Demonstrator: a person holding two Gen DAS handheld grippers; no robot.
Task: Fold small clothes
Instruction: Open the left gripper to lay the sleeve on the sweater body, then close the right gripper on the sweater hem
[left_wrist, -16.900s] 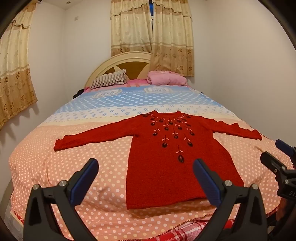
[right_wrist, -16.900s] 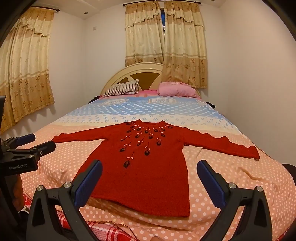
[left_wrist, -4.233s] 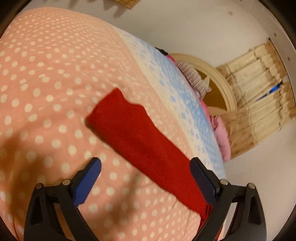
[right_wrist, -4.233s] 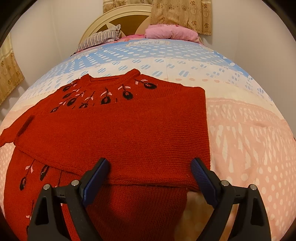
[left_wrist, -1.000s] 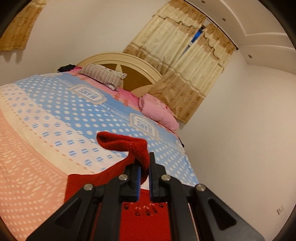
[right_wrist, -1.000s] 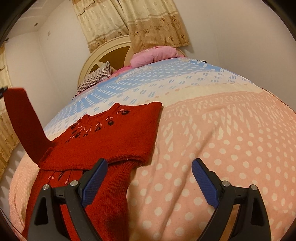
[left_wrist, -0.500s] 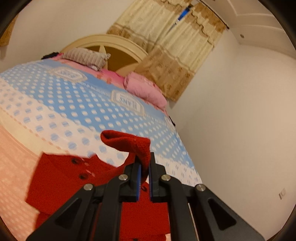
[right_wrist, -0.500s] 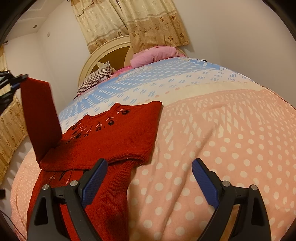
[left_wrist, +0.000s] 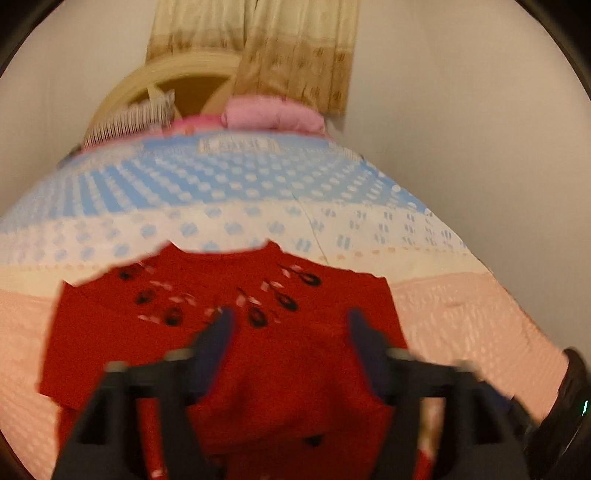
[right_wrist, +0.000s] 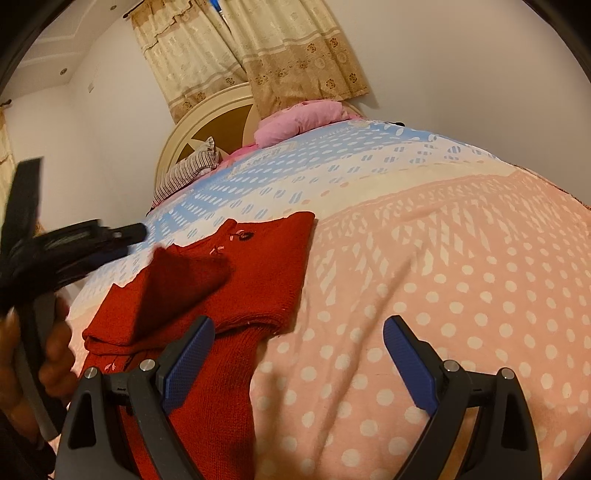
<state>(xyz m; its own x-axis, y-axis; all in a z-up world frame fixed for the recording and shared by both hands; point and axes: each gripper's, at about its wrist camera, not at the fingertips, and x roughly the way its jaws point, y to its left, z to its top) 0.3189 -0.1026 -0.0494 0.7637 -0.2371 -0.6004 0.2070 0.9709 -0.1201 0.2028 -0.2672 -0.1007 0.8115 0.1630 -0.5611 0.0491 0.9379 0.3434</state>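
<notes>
A red knit sweater (left_wrist: 221, 325) with black flower embroidery lies on the polka-dot bed; it also shows in the right wrist view (right_wrist: 255, 273). Both sleeves are folded across its chest. The left sleeve (right_wrist: 177, 288) lies loose on top, crumpled. My left gripper (left_wrist: 288, 332) is open just above the folded sleeve; the view is blurred. It also shows at the left of the right wrist view (right_wrist: 125, 236). My right gripper (right_wrist: 295, 354) is open and empty, over the bedspread beside the sweater's right edge.
The bedspread (right_wrist: 443, 277) is pink with white dots near me and blue at the far end. A pink pillow (right_wrist: 299, 118) and a striped pillow (right_wrist: 188, 166) lie by the headboard (right_wrist: 207, 122). A white wall runs along the bed's right side.
My left gripper carried the left sleeve across the chest, then opened and let it drop onto the sweater. My right gripper stayed open and nearly still.
</notes>
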